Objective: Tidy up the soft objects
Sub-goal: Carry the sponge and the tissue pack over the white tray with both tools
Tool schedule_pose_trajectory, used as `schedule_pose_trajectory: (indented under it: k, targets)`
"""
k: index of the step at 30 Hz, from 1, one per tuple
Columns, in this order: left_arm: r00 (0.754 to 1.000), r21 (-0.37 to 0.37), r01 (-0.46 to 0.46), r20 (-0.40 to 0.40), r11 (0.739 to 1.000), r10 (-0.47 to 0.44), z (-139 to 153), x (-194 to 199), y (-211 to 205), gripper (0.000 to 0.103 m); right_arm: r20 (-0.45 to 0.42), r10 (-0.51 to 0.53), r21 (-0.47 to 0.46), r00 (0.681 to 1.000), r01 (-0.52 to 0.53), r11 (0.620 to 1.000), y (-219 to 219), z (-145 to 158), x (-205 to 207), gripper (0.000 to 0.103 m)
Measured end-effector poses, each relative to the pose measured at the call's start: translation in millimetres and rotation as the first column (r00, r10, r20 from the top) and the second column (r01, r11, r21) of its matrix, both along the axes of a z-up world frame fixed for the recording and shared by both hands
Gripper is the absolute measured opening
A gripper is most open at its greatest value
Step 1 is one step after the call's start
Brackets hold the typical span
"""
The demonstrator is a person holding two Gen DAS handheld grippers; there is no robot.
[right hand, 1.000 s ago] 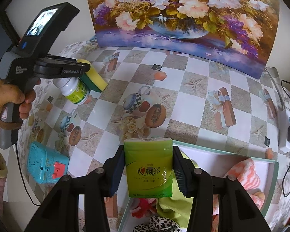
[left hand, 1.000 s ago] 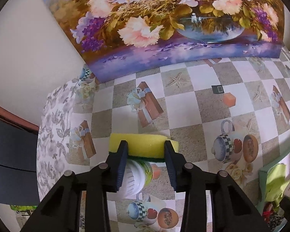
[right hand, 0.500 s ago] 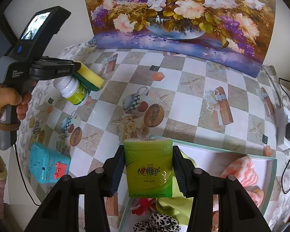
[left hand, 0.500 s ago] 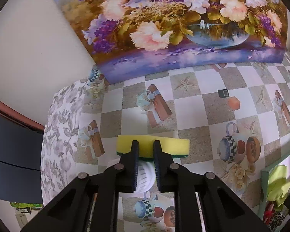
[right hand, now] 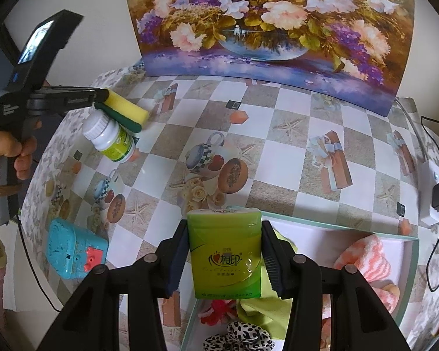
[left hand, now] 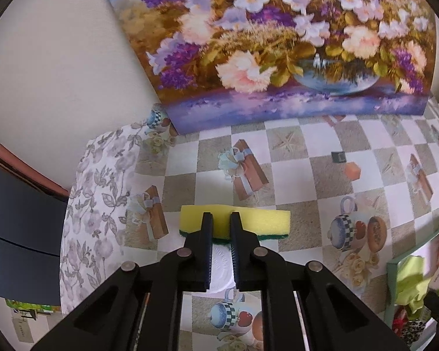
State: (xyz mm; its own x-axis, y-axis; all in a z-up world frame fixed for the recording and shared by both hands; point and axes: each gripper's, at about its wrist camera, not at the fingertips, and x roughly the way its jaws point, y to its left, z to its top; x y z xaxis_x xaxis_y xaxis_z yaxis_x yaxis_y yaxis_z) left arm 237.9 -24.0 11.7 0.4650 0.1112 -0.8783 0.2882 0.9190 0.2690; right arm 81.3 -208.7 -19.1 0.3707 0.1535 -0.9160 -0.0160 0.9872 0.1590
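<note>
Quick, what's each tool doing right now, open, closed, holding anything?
Left tool: jaws closing, squeezing the yellow rectangular sponge with green scouring base.
Right tool: closed on the green plastic tissue pack.

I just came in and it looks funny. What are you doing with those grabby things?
A person is sorting soft things into a pale green box. The left gripper is closing on a yellow sponge with a dark green scrubbing side, held above a white plastic bottle with a green label. The right gripper holds a green pack of tissues over the box, where a pink striped cloth already lies.
</note>
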Motion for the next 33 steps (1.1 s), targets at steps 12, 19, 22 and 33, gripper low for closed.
schedule_pose_trajectory:
  k: [12,19,22,33]
  targets:
    - [0.994,-0.112,0.053,0.103,0.992,-0.041,83.4,-53.7,-11.1,0.011,0.060,-0.100,-0.040,0.993,0.103,0.994,-29.1,50.6,-27.9,0.050]
    - [0.986,-0.209,0.093,0.157,0.973,-0.061,126.1,-107.5,-18.4,0.011,0.103,-0.151,-0.075,0.983,0.159,0.984,-38.7,84.8,-71.1,0.050]
    - [0.984,-0.276,0.117,0.165,0.954,-0.073,135.3,-134.8,-24.7,0.011,0.115,-0.166,-0.084,0.979,0.176,0.981,-40.9,91.2,-82.2,0.050]
    - [0.979,-0.417,0.143,0.195,0.897,-0.065,122.4,-213.4,-49.0,0.011,0.137,-0.300,-0.086,0.944,0.314,0.946,-64.1,90.3,-133.7,0.050]
